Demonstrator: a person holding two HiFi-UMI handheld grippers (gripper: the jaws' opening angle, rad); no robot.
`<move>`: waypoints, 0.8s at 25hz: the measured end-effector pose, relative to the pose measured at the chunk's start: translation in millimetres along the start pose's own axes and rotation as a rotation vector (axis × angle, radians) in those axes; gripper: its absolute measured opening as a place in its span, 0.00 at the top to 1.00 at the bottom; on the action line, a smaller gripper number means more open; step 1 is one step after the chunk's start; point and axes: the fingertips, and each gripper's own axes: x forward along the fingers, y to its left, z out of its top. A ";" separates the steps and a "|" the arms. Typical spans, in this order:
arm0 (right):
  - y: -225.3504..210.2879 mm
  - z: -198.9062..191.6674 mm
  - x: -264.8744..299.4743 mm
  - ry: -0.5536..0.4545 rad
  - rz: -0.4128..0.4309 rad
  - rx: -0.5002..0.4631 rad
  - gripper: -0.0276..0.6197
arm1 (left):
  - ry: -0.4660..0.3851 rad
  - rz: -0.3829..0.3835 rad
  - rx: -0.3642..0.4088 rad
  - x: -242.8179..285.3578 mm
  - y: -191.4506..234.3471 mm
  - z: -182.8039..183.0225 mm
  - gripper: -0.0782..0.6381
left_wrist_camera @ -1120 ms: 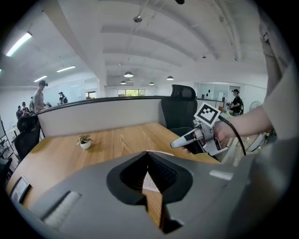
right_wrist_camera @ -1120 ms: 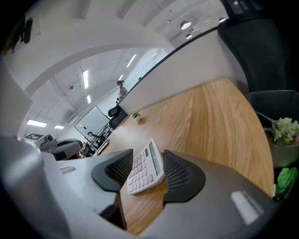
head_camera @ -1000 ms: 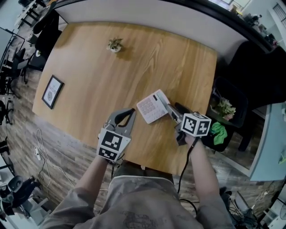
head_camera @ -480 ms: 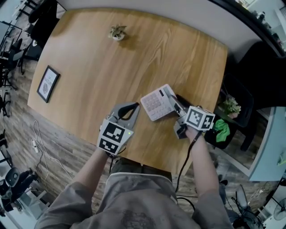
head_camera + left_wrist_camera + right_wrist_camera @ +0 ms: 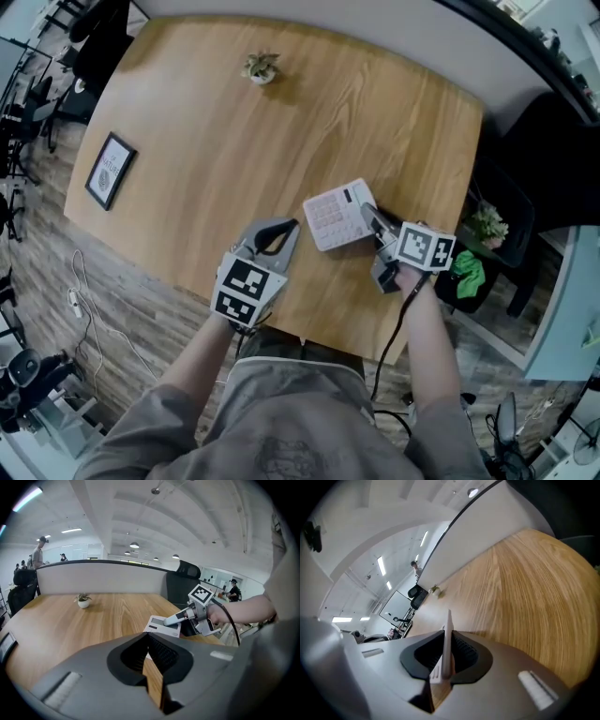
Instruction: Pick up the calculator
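At the left edge of the wooden table (image 5: pixel 197 141) lay a small framed picture (image 5: pixel 111 183), and a little potted plant (image 5: pixel 262 67) stood near the top centre. Low in the head view, left of centre, the left gripper (image 5: pixel 272 236) hovered over the wood with its jaws pressed together and nothing between them. Just to its right, the white calculator (image 5: pixel 336 216) lay near the table's lower right edge. The right gripper (image 5: pixel 370 217) had just been closing its jaws, and its pads pinched the calculator's right edge. The right gripper view showed the calculator edge-on between them.
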 end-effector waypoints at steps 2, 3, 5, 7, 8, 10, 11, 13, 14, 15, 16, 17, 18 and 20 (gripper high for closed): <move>8.7 0.3 -4.4 -0.009 -0.025 -0.026 0.87 | 0.003 0.001 0.004 -6.5 0.8 0.5 0.89; 13.2 -0.3 -6.9 -0.005 -0.046 -0.058 0.87 | 0.001 0.002 0.005 -10.5 1.0 1.6 0.89; 24.1 -1.6 -14.0 0.004 -0.089 -0.136 0.87 | -0.008 0.004 0.007 -20.6 0.5 5.2 0.89; 41.6 0.9 -23.6 -0.009 -0.110 -0.200 0.87 | -0.021 0.006 0.011 -32.0 -0.2 9.9 0.89; 52.1 3.0 -28.8 -0.023 -0.108 -0.216 0.87 | -0.027 0.008 0.015 -38.1 -0.2 12.6 0.89; 74.2 7.8 -40.8 -0.058 -0.094 -0.229 0.87 | -0.038 0.015 0.023 -51.9 0.5 19.1 0.89; 85.2 10.8 -47.9 -0.076 -0.089 -0.236 0.87 | -0.045 0.019 0.028 -59.4 1.1 23.7 0.89; 106.9 17.9 -63.5 -0.116 -0.085 -0.255 0.87 | -0.068 0.031 0.041 -74.9 3.3 35.8 0.89; 118.0 22.0 -71.6 -0.138 -0.082 -0.265 0.87 | -0.082 0.036 0.050 -82.6 4.6 42.8 0.89; 129.3 26.4 -79.8 -0.163 -0.077 -0.274 0.87 | -0.095 0.039 0.058 -90.1 5.7 49.7 0.89; 140.9 30.9 -88.2 -0.188 -0.070 -0.281 0.87 | -0.107 0.041 0.066 -97.8 6.7 56.8 0.89; 152.9 35.2 -97.0 -0.213 -0.063 -0.288 0.87 | -0.120 0.046 0.074 -105.7 8.3 64.0 0.89; 165.2 39.4 -105.8 -0.238 -0.056 -0.297 0.87 | -0.134 0.053 0.080 -113.7 10.3 71.3 0.89; 189.4 47.3 -123.3 -0.285 -0.044 -0.321 0.87 | -0.162 0.065 0.095 -129.3 13.8 85.7 0.89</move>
